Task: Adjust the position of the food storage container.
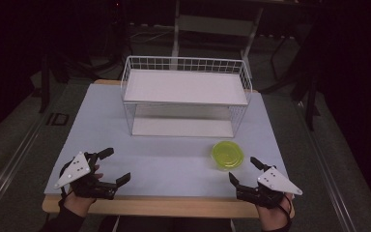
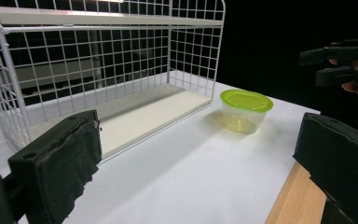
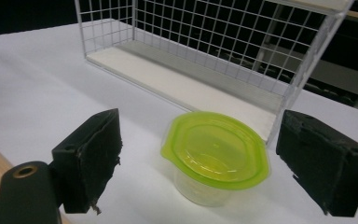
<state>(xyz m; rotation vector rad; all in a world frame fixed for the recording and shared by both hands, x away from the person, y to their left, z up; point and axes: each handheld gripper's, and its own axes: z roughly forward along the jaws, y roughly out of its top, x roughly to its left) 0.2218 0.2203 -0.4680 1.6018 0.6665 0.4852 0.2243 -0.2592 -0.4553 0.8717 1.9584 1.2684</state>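
A small clear tub with a lime-green lid (image 1: 228,155) (image 2: 245,110) (image 3: 214,156) stands on the white tabletop, in front of the right end of a white two-shelf wire rack (image 1: 185,95) (image 2: 102,70) (image 3: 214,56). My right gripper (image 1: 246,169) (image 3: 205,163) rests at the front right edge, open, with its jaws pointing at the tub just short of it. At the front left, my left gripper (image 1: 117,165) (image 2: 200,154) is open with nothing between its jaws. The right gripper (image 2: 349,60) also appears far off in the left gripper view.
The white tabletop (image 1: 174,159) has a wooden front edge (image 1: 174,205). Both rack shelves are bare. Dark floor and furniture legs surround the table.
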